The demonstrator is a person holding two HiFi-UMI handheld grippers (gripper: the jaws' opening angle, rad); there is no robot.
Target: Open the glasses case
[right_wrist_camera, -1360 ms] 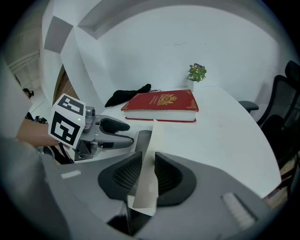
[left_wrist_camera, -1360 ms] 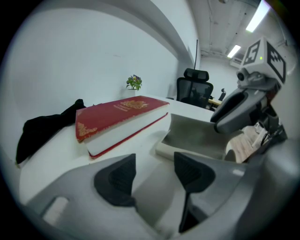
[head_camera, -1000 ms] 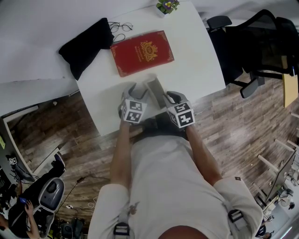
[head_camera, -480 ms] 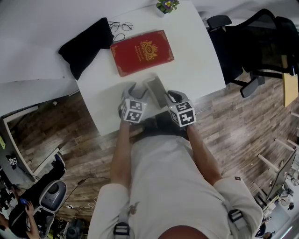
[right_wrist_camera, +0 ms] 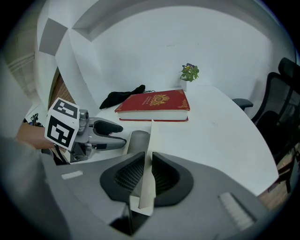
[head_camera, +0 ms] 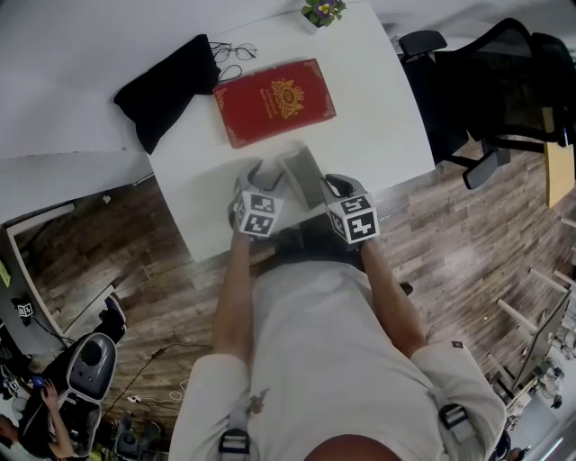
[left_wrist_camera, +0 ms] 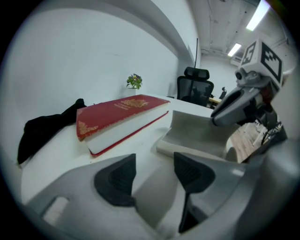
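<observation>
The grey glasses case [head_camera: 302, 176] lies near the front edge of the white table [head_camera: 378, 108], between my two grippers. Its thin flap [right_wrist_camera: 151, 140] stands on edge and runs straight between the right gripper's pads. My right gripper [right_wrist_camera: 146, 165] is closing the last bit and its pads press on that flap. In the head view it sits at the case's right side [head_camera: 331, 186]. My left gripper [left_wrist_camera: 153, 161] stands open just left of the case [left_wrist_camera: 199, 133], with only bare table showing between its pads. From above, the left gripper [head_camera: 256, 173] is beside the case's left end.
A red book [head_camera: 274, 100] lies just beyond the case. Behind it are a black cloth [head_camera: 167, 84], a pair of glasses [head_camera: 232, 51] and a small potted plant [head_camera: 322, 11]. A black office chair [head_camera: 490, 90] stands to the right of the table.
</observation>
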